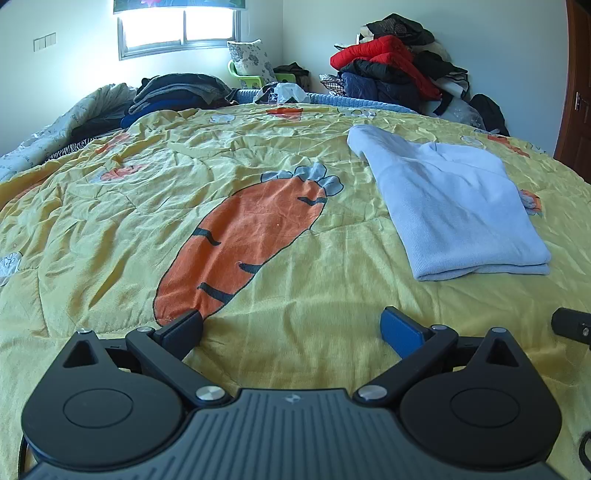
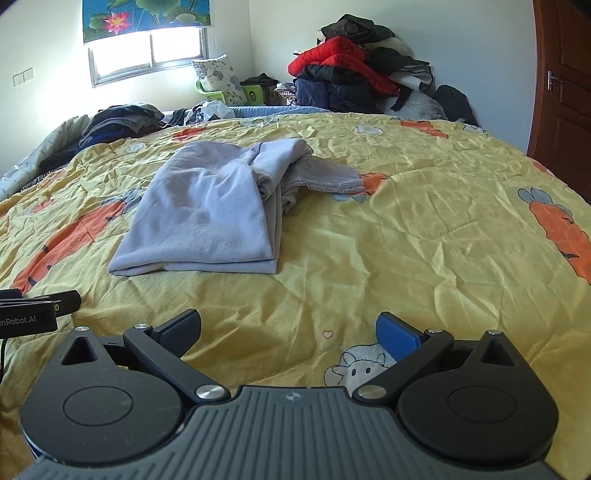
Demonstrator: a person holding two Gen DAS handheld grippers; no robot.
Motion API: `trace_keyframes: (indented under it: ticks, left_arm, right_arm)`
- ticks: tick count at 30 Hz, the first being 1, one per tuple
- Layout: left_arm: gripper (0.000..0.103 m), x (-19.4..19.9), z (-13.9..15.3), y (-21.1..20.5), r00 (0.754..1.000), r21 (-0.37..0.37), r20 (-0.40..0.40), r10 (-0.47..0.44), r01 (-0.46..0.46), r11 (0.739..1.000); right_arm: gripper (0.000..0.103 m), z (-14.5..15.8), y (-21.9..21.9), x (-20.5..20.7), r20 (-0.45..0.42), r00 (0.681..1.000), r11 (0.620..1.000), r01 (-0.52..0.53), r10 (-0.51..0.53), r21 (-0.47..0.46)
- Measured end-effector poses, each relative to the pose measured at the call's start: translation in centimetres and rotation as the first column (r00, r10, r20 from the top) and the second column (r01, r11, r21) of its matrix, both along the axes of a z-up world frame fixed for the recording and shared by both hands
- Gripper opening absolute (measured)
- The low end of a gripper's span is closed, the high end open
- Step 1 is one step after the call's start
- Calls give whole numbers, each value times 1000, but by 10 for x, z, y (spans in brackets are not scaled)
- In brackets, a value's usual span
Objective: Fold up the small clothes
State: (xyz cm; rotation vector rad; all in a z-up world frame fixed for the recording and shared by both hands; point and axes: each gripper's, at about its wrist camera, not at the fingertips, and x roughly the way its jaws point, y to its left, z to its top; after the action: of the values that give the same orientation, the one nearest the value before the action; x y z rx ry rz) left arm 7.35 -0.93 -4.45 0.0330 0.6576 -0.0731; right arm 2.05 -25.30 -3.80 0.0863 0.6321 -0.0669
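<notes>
A small pale blue garment (image 1: pixel 454 206) lies folded into a rough rectangle on the yellow carrot-print quilt (image 1: pixel 280 266), ahead and to the right of my left gripper (image 1: pixel 291 332). That gripper is open and empty, low over the quilt. In the right wrist view the same garment (image 2: pixel 207 214) sits ahead and to the left, with a lace-edged part sticking out at its far right. My right gripper (image 2: pixel 288 332) is open, holds nothing, and stays well short of the garment. The left gripper's tip (image 2: pixel 40 310) shows at the left edge.
A heap of jackets, red on top (image 1: pixel 391 70), stands at the far right corner by a brown door (image 2: pixel 565 85). Dark folded clothes (image 1: pixel 177 92) lie at the far left of the bed. A window (image 1: pixel 177 29) and a patterned pillow (image 1: pixel 251 59) are behind.
</notes>
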Motion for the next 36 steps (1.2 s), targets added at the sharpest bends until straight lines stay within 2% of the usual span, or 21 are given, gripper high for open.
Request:
trace_keyframes:
  ticks: [36]
  left_arm:
    - [103, 0, 0, 1, 1000, -2, 0, 0, 0, 1000]
  right_arm:
    - [103, -5, 10, 4, -31, 999, 998, 7, -9, -64]
